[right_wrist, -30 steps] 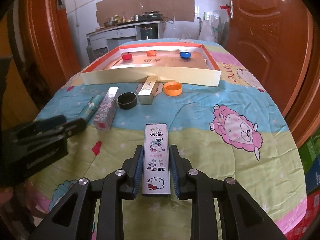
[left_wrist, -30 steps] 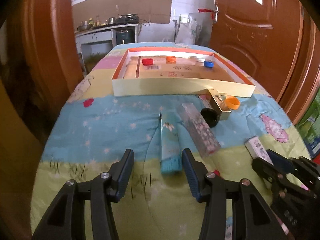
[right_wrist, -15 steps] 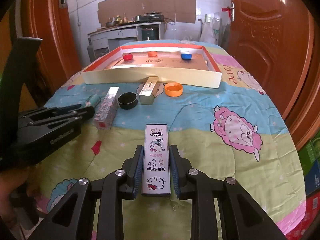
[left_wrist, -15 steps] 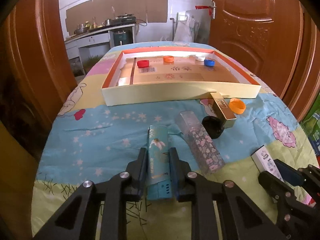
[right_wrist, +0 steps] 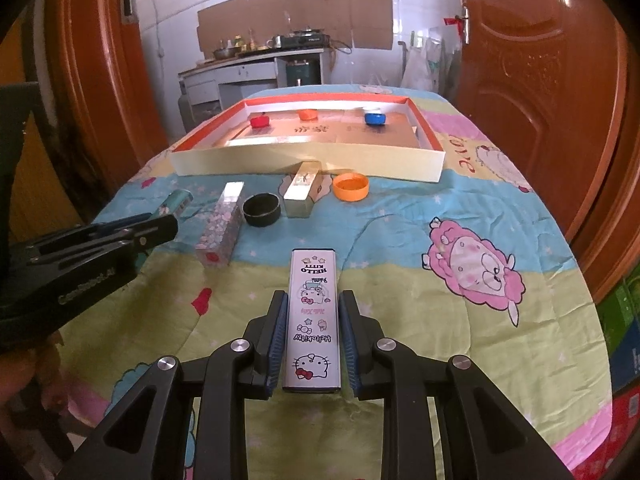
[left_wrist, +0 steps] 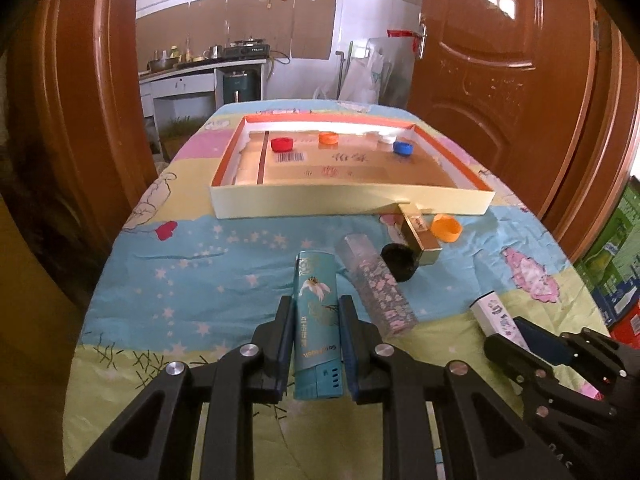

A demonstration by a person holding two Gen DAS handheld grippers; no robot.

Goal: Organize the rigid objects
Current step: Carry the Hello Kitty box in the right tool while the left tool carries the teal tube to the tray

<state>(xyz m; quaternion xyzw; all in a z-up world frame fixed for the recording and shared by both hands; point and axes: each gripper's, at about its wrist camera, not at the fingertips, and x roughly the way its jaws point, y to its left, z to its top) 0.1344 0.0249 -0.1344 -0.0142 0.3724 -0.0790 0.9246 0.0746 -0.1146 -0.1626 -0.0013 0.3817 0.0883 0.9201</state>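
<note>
Table (left_wrist: pixel 168 280), under a cartoon-print cloth, filling the frame centre.

Shallow cardboard tray (left_wrist: pixel 348 200), cream wall and orange rim, lying at upper centre; red cap (left_wrist: pixel 282 144), orange cap (left_wrist: pixel 328 138) and blue cap (left_wrist: pixel 402 147) sitting inside.

Left gripper (left_wrist: pixel 316 320), lower centre of the left view: fingers clamping a teal box (left_wrist: pixel 316 312) by its sides.

Right gripper (right_wrist: pixel 314 332), lower centre of the right view: fingers pressing on a white Hello Kitty box (right_wrist: pixel 314 320).

Floral clear box (left_wrist: pixel 376 284) lying just right of the teal box.

Gold box (left_wrist: pixel 420 232) touching the tray's front wall.

Black lid (left_wrist: pixel 398 260) and loose orange lid (left_wrist: pixel 446 229) flanking the gold box.
</note>
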